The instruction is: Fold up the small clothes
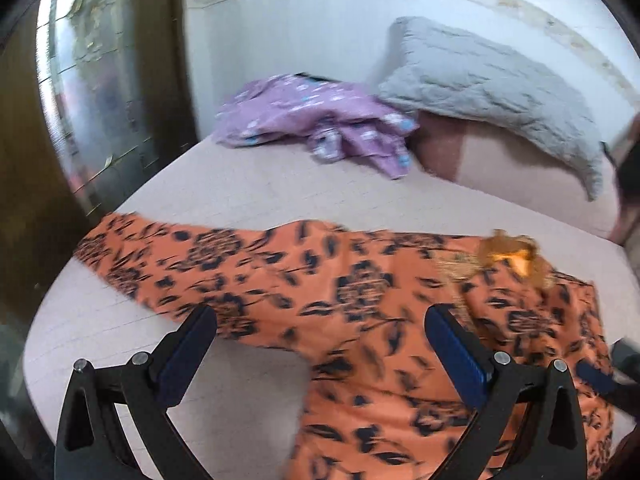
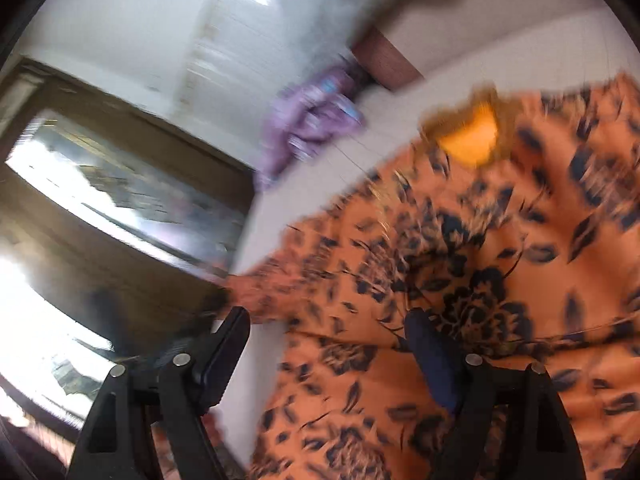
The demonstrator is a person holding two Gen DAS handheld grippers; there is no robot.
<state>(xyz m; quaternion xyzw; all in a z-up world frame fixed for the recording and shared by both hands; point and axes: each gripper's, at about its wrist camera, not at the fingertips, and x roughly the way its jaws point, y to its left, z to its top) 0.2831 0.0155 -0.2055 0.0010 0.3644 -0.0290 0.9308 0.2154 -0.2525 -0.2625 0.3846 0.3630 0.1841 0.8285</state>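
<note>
- Hovering with both claws over the orange top (image 1: 360, 292), spread flat on the near part of the bed (image 1: 248, 184) so the fold lines are reachable.
- Left claw (image 1: 320, 352): released, jaws wide, nothing between them; cloth lies beneath, untouched.
- Right claw (image 2: 326, 354): released too, empty, right finger over the cloth, left finger off its edge.
- Sleeve runs out to the left, collar at far right; my guess is the sleeve gets folded in next.
- Purple garment (image 1: 316, 120) sits crumpled far off beside the grey pillow (image 1: 492, 80), parked clear of the work.
</note>
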